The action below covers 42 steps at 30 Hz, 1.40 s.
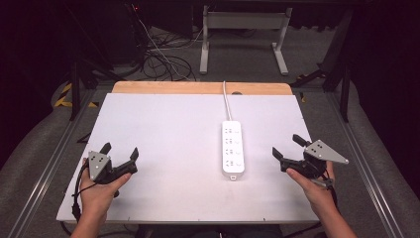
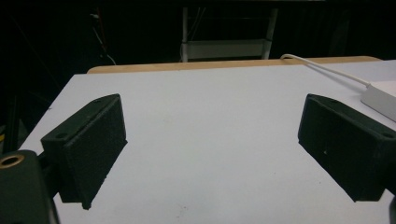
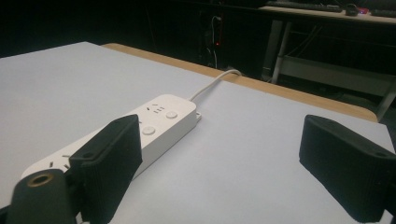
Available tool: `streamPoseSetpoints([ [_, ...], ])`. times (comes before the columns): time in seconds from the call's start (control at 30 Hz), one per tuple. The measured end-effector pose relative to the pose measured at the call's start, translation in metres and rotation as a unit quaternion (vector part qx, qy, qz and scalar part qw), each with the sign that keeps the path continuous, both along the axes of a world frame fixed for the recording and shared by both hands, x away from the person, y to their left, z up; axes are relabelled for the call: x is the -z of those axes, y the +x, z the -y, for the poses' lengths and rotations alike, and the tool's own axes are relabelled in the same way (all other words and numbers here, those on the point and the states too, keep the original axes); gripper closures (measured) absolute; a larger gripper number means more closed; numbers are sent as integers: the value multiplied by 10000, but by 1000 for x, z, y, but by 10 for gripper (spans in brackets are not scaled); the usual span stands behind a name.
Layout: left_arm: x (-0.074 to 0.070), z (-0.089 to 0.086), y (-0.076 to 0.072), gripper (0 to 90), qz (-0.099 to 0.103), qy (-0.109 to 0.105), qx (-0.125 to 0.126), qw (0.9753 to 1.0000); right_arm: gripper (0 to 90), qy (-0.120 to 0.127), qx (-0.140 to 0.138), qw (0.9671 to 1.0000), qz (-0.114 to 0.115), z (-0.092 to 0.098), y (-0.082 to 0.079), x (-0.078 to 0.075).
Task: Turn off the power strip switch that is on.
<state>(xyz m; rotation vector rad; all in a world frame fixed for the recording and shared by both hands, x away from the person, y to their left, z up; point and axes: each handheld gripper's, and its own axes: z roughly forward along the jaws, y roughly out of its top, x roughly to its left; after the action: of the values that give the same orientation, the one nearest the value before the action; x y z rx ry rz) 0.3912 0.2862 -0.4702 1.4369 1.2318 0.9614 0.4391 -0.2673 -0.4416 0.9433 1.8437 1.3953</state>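
Observation:
A white power strip (image 1: 233, 147) lies lengthwise on the white table top (image 1: 168, 129), right of centre, its cord (image 1: 227, 101) running off the far edge. My left gripper (image 1: 120, 151) rests near the front left, open and empty; its jaws stand wide apart over bare table (image 2: 210, 140). My right gripper (image 1: 288, 147) hovers at the front right, open and empty, just right of the strip. In the right gripper view the strip (image 3: 154, 121) lies beyond the left jaw, with round buttons on top. The strip's end (image 2: 380, 98) shows at the right edge of the left gripper view.
A wooden strip (image 1: 198, 88) runs along the table's far edge. Behind it on the floor stand a white desk frame (image 1: 245, 34) and a tangle of cables (image 1: 161, 62). Metal rails (image 1: 366, 163) flank the table on both sides.

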Motion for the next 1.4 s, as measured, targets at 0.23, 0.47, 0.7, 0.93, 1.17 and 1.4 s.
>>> streamPoseSetpoints([
  [0.23,0,-2,-2,82,5,17,-38,10000,134,22,-55,10000,48,-1,-1,-2],
  [0.47,0,0,2,82,-19,20,3,10000,137,-9,-28,10000,47,0,-3,-1],
  [0.7,0,6,8,82,-12,23,129,9999,185,-33,3,10000,55,5,-8,0],
  [0.93,0,8,11,82,-11,4,182,9998,361,-57,-90,9998,174,8,-13,-2],
  [1.17,0,9,11,84,-28,12,201,9998,564,-96,-287,9995,118,6,-17,-4],
  [1.4,0,7,10,85,-29,-3,170,9999,691,-134,-406,9990,-141,-2,-19,-8],
])
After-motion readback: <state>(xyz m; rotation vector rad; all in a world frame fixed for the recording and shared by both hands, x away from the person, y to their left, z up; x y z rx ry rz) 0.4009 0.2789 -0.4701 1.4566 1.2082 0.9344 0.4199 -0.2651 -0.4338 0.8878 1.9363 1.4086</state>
